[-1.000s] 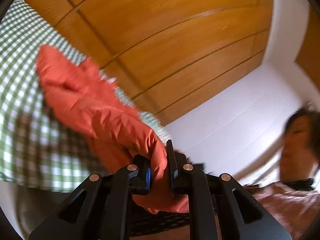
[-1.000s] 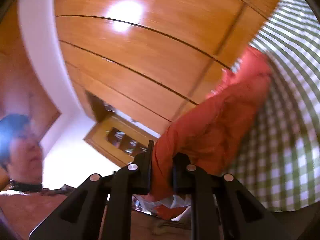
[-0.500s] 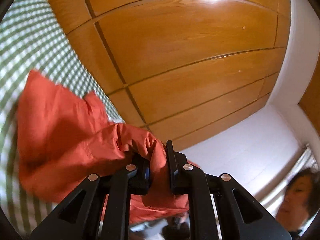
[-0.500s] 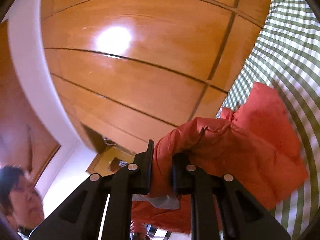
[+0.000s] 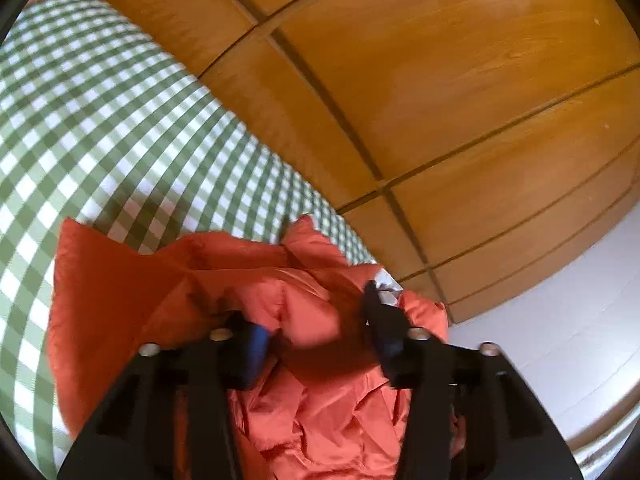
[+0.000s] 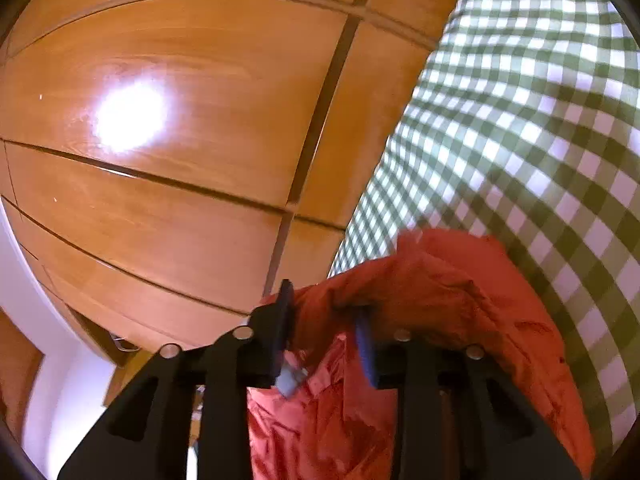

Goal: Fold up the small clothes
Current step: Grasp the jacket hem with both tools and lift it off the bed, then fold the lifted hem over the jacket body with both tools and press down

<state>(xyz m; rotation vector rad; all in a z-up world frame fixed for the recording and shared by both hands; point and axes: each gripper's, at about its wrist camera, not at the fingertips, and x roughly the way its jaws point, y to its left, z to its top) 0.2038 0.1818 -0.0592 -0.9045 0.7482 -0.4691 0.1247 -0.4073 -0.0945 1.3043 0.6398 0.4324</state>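
We are seeing both claws, left claw [image 5: 316, 332] and right claw [image 6: 326, 332], just opening, jaws parted around the orange garment [image 5: 132, 292], which is lying crumpled on the green checked cloth [image 5: 100, 128].

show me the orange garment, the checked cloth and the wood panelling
orange garment [image 5: 120, 280], left wrist view, flat left part
checked cloth [image 6: 520, 120], right wrist view, bare middle
wood panelling [image 6: 180, 220], right wrist view, lower panel

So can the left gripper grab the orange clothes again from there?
Probably yes. The left gripper has just been opening, and the orange garment sits bunched between its spread fingers on the checked cloth, with nothing in between.
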